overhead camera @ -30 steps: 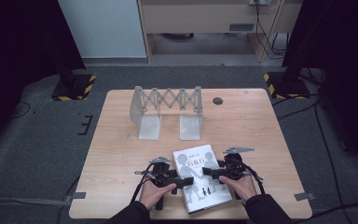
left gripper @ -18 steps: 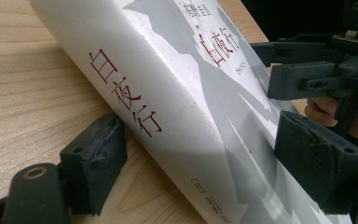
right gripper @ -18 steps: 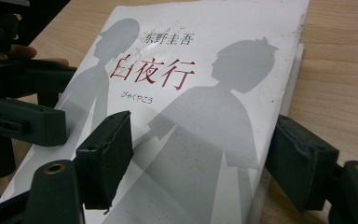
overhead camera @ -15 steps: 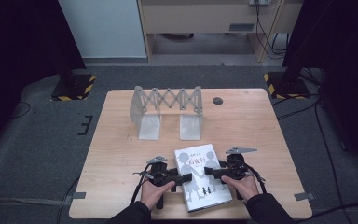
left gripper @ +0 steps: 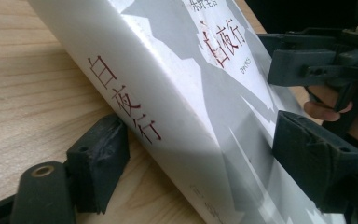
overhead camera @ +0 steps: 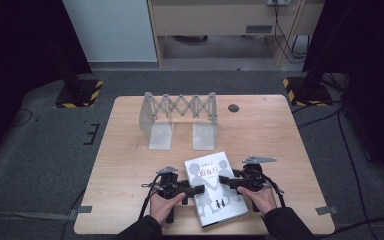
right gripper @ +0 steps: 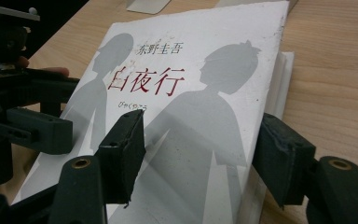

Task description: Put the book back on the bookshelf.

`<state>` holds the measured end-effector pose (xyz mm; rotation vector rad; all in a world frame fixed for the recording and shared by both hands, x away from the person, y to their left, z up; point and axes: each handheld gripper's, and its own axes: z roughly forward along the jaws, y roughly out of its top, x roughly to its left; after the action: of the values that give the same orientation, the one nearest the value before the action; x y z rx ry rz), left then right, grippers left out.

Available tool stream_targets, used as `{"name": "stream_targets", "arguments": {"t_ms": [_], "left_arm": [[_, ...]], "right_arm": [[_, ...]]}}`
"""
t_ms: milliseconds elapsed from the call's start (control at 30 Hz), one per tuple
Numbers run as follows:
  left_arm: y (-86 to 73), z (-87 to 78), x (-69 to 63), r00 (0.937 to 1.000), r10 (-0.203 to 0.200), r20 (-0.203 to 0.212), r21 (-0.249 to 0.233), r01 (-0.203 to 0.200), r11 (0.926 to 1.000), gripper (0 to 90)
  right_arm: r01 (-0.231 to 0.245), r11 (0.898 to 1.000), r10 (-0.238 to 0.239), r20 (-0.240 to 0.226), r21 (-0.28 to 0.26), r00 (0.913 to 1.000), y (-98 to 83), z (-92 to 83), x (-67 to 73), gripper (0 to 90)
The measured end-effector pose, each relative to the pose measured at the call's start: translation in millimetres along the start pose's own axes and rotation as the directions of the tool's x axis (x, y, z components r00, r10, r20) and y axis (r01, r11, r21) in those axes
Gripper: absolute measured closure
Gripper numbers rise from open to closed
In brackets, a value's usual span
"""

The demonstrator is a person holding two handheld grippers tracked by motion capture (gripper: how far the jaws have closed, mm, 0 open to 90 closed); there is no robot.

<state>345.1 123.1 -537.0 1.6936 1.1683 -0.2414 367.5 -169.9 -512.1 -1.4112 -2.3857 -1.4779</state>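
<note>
The white book (overhead camera: 215, 187) lay at the table's (overhead camera: 130, 165) near edge, between our grippers. The left gripper (overhead camera: 192, 189) had just been closing across its spine; its own view showed one pad (left gripper: 98, 163) under the spine's edge, one (left gripper: 314, 156) on the cover. The right gripper (overhead camera: 228, 183) was closing too, straddling the page edge; we couldn't tell whether it gripped.

Both grippers, the left gripper (overhead camera: 196, 189) and the right gripper (overhead camera: 228, 182), are showing black bodies, blocky ribbed pads (left gripper: 98, 163), brass-ringed screw holes, grey three-cornered top plates and black trailing cables; the person is wearing dark sleeves (overhead camera: 290, 226).
</note>
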Motion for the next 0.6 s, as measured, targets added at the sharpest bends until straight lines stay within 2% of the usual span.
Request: {"name": "stream_targets", "arguments": {"t_ms": [33, 100, 200, 267, 433, 567, 600], "left_arm": [[1.6, -0.9, -1.3, 1.0, 0.008, 0.005, 0.002, -0.008, 1.0, 19.7], [6.8, -3.8, -7.1, 0.9987, 0.05, -0.011, -0.005, -0.05, 0.9987, 20.0], [12.8, -7.7, -13.6, 0.9934, 0.11, -0.034, -0.023, -0.111, 0.9936, 20.2], [13.5, -8.3, -14.7, 0.9926, 0.114, -0.043, -0.033, -0.115, 0.9928, 20.7], [14.5, -7.7, -13.5, 0.9924, 0.112, -0.051, -0.023, -0.113, 0.9933, 20.8], [16.3, -6.5, -14.0, 0.9931, 0.106, -0.051, -0.022, -0.107, 0.994, 20.9], [16.8, -5.4, -13.8, 0.9943, 0.098, -0.041, -0.025, -0.1, 0.9947, 21.0]], "right_arm": [[0.005, 1.0, -0.005, -0.01, -0.008, 0.9999, 0.7, -0.6, -0.1, 38.4], [-0.001, 1.0, 0.0, -0.021, -0.031, 0.9998, 2.4, -2.5, 0.8, 38.8], [0.0, 0.997, -0.002, -0.027, -0.073, 0.9996, 5.0, -5.1, 1.7, 39.2], [0.004, 0.995, -0.007, -0.029, -0.098, 0.9996, 5.9, -6.1, 2.6, 40.0], [0.039, 0.992, -0.041, -0.015, -0.123, 0.9991, 8.1, -7.7, 3.8, 44.2], [0.031, 0.992, -0.033, -0.015, -0.123, 0.9994, 8.5, -7.5, 2.9, 44.3], [0.032, 0.992, -0.034, -0.014, -0.123, 0.9993, 8.5, -7.8, 2.7, 44.2]]}}
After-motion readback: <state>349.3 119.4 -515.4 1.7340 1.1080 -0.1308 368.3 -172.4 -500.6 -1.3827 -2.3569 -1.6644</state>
